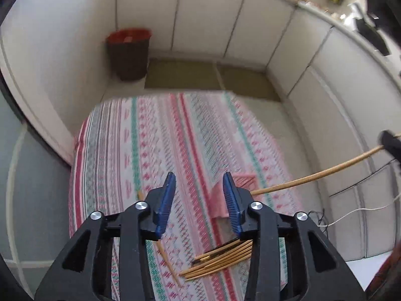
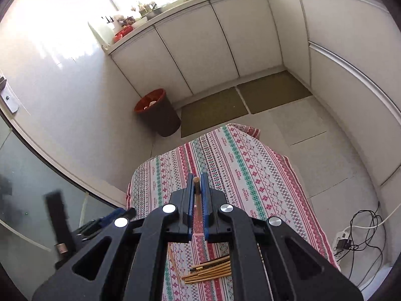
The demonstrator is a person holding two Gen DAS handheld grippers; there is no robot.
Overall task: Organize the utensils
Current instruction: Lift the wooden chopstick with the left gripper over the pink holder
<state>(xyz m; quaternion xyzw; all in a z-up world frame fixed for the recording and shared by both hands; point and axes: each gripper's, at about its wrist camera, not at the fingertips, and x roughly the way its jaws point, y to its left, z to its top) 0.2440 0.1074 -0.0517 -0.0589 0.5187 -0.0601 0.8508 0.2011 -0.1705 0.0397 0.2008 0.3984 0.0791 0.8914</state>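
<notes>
Two fisheye views look down from above a small worktop (image 2: 253,173) covered by a patterned cloth in red, green and white stripes, set on a pale tiled kitchen floor.

The left tongs (image 1: 199,183) stand wide apart, their blue ribbed pads (image 1: 166,200) well separated with only the cloth showing between them. They hold nothing and hang above the worktop, touching nothing that can be seen.

The right tongs (image 2: 197,184) are closed tightly on a single wooden chopstick (image 2: 197,188). Its rounded end pokes up just past the blue pads, and the stick runs back down between them toward the camera. In the left view the same chopstick (image 1: 313,175) appears as a long pale rod crossing from the right edge, where the dark tip of the right tongs (image 1: 389,141) grips it, to a point behind the left tongs' right finger, above the cloth.

A loose bundle of chopsticks (image 2: 209,272) lies on the cloth near the bottom of both views, roughly parallel and touching one another. One separate chopstick (image 1: 166,255) lies just to their left at a different angle.

Beyond the worktop, a dark waste bin (image 2: 158,115) with a red rim stands on the floor against white cabinets (image 2: 200,42). Cables (image 2: 361,233) lie on the floor at the right.
</notes>
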